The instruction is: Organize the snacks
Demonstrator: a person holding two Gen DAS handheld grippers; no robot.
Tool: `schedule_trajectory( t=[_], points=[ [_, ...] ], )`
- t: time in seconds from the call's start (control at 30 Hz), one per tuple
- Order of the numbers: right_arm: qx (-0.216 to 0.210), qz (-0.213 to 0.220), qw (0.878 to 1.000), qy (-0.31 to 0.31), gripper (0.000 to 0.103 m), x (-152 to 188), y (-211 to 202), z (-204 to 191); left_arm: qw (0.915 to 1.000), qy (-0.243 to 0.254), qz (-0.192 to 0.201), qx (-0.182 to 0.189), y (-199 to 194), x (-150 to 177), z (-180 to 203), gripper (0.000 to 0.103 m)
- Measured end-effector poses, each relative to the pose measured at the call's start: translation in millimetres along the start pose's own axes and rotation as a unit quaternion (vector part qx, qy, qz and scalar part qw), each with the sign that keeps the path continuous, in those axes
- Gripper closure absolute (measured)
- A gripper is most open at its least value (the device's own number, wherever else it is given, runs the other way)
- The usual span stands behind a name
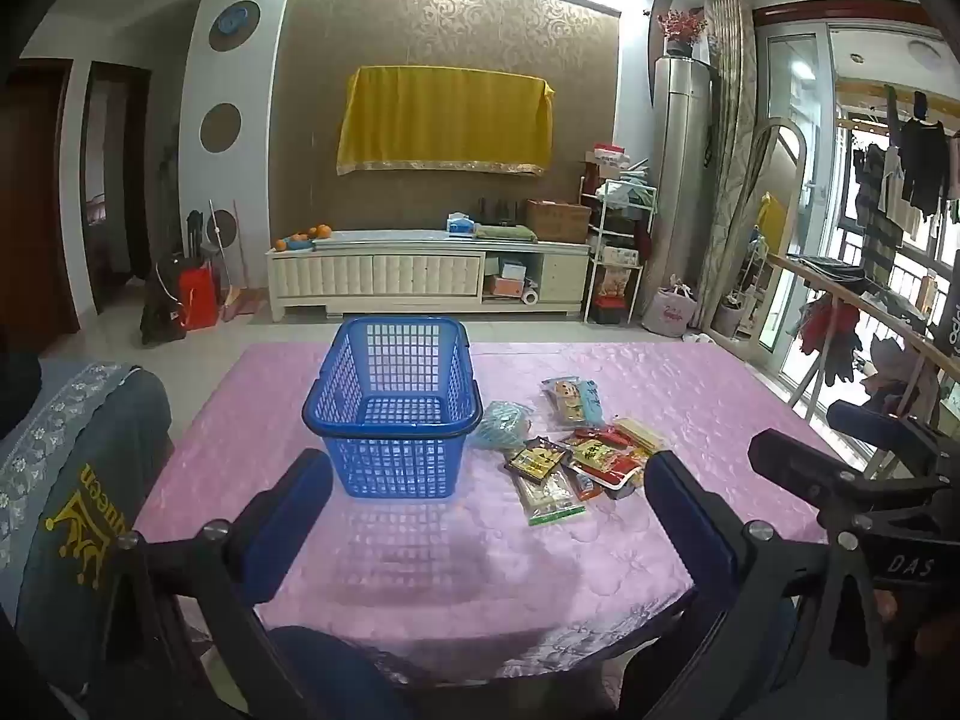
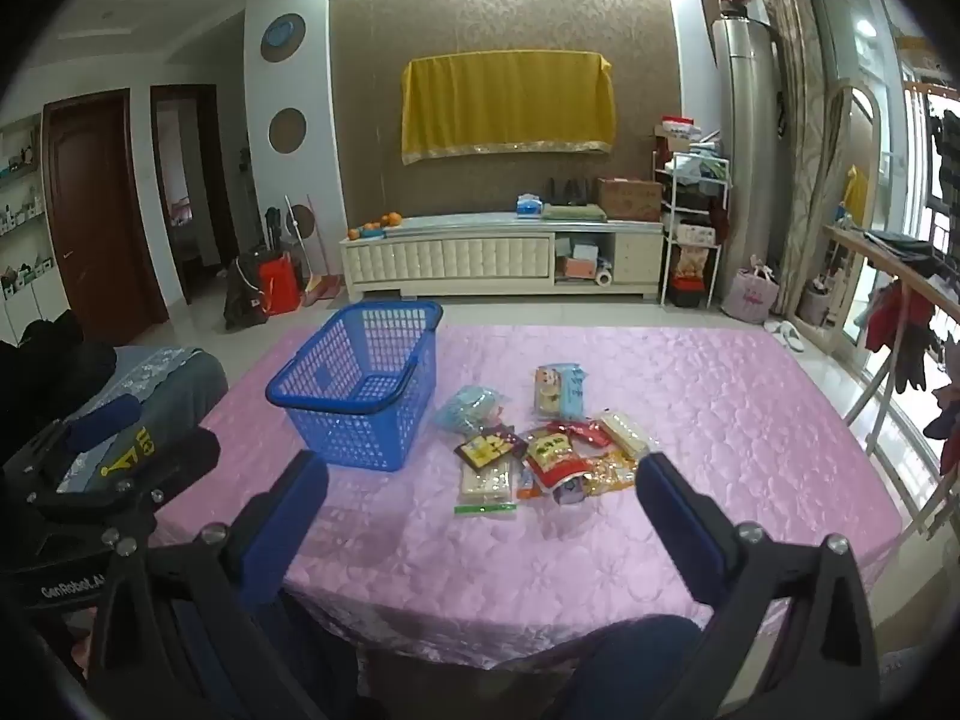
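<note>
I have both the left gripper (image 1: 486, 498) and right gripper (image 2: 480, 492) spread wide and empty above the table (image 2: 750, 396), snack packets (image 2: 543, 450) heaped ahead between the right fingers, blue basket (image 1: 393, 408) empty beyond the left ones, so first I reach and pinch a packet.

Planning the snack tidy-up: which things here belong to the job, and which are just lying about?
For the job:
blue basket, empty
snack packets beside it on the pink cloth

Lying about:
oranges
cardboard box
red bag
</note>
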State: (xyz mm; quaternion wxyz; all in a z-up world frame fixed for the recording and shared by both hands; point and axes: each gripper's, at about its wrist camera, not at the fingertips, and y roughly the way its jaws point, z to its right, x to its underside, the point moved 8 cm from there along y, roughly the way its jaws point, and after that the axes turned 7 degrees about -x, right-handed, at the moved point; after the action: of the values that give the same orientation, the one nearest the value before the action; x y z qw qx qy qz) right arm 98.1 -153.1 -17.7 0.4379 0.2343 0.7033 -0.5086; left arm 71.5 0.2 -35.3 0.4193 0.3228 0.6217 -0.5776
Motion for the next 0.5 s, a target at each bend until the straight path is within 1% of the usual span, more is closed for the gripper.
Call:
schedule_trajectory(
  t=[0.07,0.27,0.5],
  points=[
    [0.003,0.002,1.000,-0.008,0.000,-2.1,2.3,-2.6,1.0000,-0.002,0.002,0.000,-0.8,0.2,-0.6,0.000],
    [-0.006,0.000,1.000,0.002,0.000,-2.1,0.8,-3.3,1.0000,-0.008,-0.002,0.003,-0.5,2.1,-6.2,0.000],
    [-0.006,-0.001,1.000,-0.002,0.000,-2.1,2.1,-3.8,0.9999,-0.009,-0.013,0.002,0.0,2.1,-6.9,0.000]
  ],
)
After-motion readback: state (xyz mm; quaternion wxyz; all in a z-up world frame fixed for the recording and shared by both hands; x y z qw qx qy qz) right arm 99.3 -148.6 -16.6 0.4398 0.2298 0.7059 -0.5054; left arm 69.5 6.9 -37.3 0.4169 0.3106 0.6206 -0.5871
